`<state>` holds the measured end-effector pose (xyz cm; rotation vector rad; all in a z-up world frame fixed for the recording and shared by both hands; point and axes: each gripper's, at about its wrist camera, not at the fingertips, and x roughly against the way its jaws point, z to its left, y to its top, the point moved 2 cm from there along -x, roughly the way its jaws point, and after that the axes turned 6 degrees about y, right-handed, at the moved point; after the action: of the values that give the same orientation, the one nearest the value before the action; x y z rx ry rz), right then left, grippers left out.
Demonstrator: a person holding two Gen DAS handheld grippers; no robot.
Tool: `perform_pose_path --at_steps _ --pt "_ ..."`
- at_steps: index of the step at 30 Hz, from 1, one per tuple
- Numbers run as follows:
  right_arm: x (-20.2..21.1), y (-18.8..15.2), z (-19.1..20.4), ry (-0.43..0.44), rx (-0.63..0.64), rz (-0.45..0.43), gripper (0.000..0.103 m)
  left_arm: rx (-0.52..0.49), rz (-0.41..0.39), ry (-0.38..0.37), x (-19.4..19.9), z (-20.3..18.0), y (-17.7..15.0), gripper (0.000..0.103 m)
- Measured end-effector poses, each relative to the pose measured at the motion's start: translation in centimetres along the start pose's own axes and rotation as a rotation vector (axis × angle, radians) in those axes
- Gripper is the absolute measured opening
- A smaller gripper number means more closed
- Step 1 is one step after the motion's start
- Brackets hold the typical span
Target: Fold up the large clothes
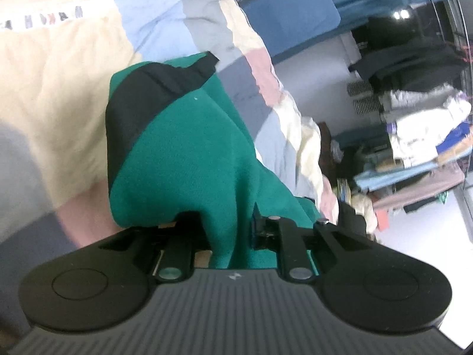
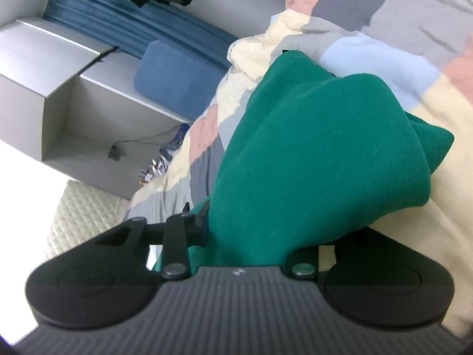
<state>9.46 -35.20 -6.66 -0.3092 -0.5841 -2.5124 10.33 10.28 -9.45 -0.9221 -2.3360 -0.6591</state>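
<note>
A green garment [image 1: 189, 153] with a black panel [image 1: 139, 100] hangs bunched over a patchwork quilt [image 1: 59, 82]. My left gripper [image 1: 224, 230] is shut on a fold of the green garment; the cloth covers its fingertips. In the right wrist view the same green garment [image 2: 310, 148] drapes from my right gripper [image 2: 245, 236], which is shut on it. The cloth hides the right fingertips too. The quilt [image 2: 399, 23] lies behind and below the garment.
A blue cushion [image 1: 289, 14] and blue curtain [image 2: 124, 20] stand past the bed. Shelves piled with clothes [image 1: 422, 136] are at the right in the left wrist view. A grey cabinet [image 2: 74, 94] and a quilted white mat [image 2: 82, 216] are at the left in the right wrist view.
</note>
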Motion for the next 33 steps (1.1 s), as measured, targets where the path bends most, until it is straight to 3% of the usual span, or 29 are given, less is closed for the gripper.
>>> perform_pose_path --at_steps 7,9,11,13,17,22,26,33 --pt "5.6 -1.7 0.1 -0.006 -0.025 0.066 0.046 -0.056 0.068 0.040 3.9 0.1 -3.0 0.021" --pt "5.7 -1.7 -0.6 -0.024 -0.035 0.083 0.050 -0.071 0.085 0.052 3.5 0.1 -3.0 0.028" --pt "5.3 -1.6 -1.3 -0.041 -0.062 0.098 0.055 -0.053 0.115 0.050 2.9 0.4 -2.8 0.044" --pt "5.2 -1.6 -1.4 -0.041 -0.077 0.111 0.062 -0.039 0.121 0.022 2.7 0.3 -2.7 0.053" --pt "6.6 -1.6 -0.3 -0.001 -0.047 0.105 0.066 -0.055 0.078 -0.053 3.9 -0.3 -2.3 0.061" --pt "6.8 -0.3 1.7 0.051 0.012 0.075 0.066 -0.100 0.011 -0.110 4.8 -2.0 -0.9 0.063" --pt "5.5 1.1 3.5 0.074 0.082 0.035 0.066 -0.202 -0.040 -0.090 3.9 -4.6 0.6 0.066" --pt "1.1 2.9 5.5 0.034 0.257 -0.017 0.066 -0.388 -0.156 -0.004 0.3 -7.6 3.1 0.066"
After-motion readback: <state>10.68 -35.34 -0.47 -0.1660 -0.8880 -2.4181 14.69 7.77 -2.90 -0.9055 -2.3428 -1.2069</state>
